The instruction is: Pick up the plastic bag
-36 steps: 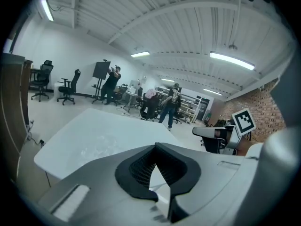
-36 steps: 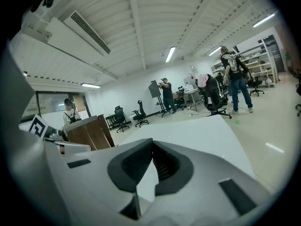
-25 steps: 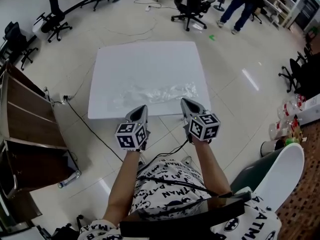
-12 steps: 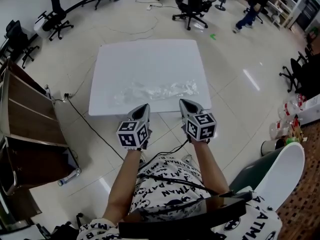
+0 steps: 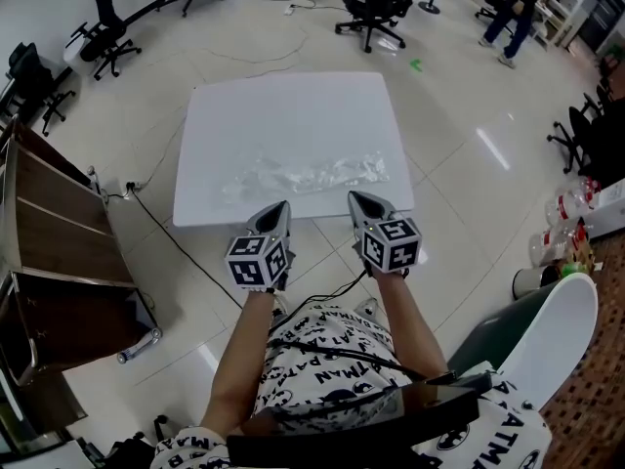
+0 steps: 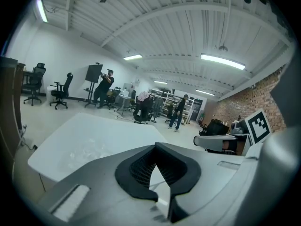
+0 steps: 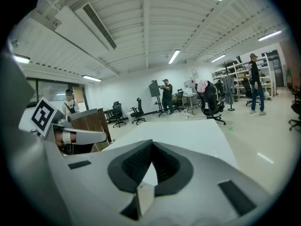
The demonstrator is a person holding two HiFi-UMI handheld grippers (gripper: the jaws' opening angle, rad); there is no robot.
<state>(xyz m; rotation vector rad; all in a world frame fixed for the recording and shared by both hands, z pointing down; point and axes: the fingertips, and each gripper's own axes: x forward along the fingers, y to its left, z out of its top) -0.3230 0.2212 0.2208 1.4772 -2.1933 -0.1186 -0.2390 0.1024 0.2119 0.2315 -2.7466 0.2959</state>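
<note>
A crumpled clear plastic bag [image 5: 308, 176] lies on the near half of the white table [image 5: 293, 115]. Both grippers hover side by side just short of the table's near edge, tips pointing at the bag. My left gripper [image 5: 277, 211] is shut and empty, below the bag's left part. My right gripper [image 5: 358, 201] is shut and empty too, below the bag's right end. In the left gripper view the shut jaws [image 6: 157, 166] fill the foreground, with the bag [image 6: 87, 152] faint on the table beyond. In the right gripper view the shut jaws [image 7: 149, 166] face the table [image 7: 188, 135].
A brown shelf unit [image 5: 49, 252] stands at the left, and a black cable [image 5: 176, 247] runs over the floor by it. Office chairs [image 5: 369, 8] and a person [image 5: 513, 13] are at the back. Bottles [image 5: 566, 228] and a white chair [image 5: 547, 345] are at the right.
Both grippers stay shut and almost in place near the table's edge. The person at the back has walked off to the right.
</note>
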